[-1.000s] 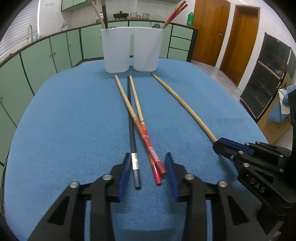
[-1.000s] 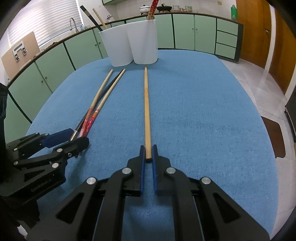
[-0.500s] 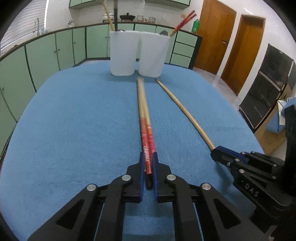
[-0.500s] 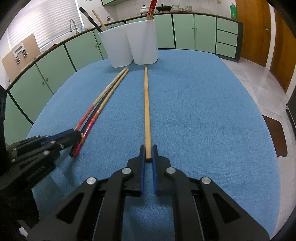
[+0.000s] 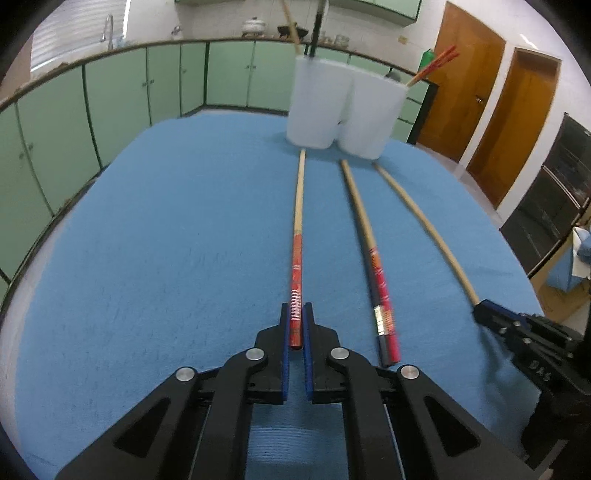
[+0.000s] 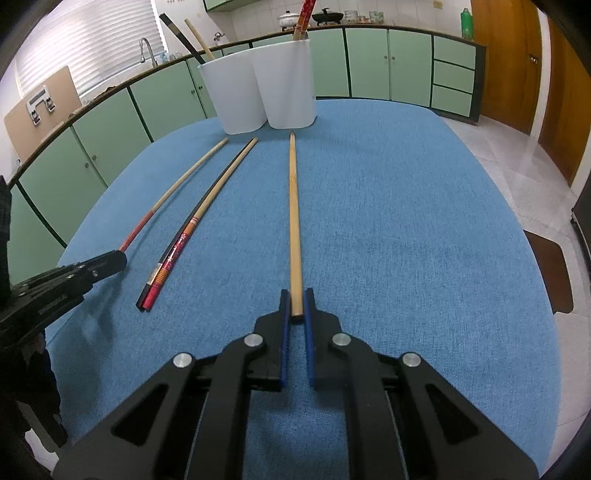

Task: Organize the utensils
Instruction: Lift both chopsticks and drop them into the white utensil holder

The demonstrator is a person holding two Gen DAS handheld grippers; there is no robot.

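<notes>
My left gripper [image 5: 296, 314] is shut on the red-patterned end of a red-handled chopstick [image 5: 298, 221], which points toward two white cups [image 5: 340, 110]. A second red-handled chopstick [image 5: 373, 254] lies on top of a black chopstick [image 5: 386, 356] to its right. My right gripper [image 6: 296, 301] is shut on the end of a plain bamboo chopstick [image 6: 293, 206] that points at the white cups [image 6: 266, 96]. In the right wrist view the left gripper [image 6: 110, 260] holds its chopstick [image 6: 177, 188] at the left, beside the red and black pair [image 6: 195, 225].
The blue cloth [image 5: 166, 240] covers the table. The left cup holds a black and a bamboo chopstick [image 6: 184, 37]; the right cup holds red chopsticks [image 6: 304, 16]. Green cabinets ring the room; wooden doors stand at the right [image 5: 517, 122].
My left gripper has shut on one red-handled chopstick and pulled it left, away from the second red chopstick and the black one. My right gripper has stayed shut on the bamboo chopstick.
</notes>
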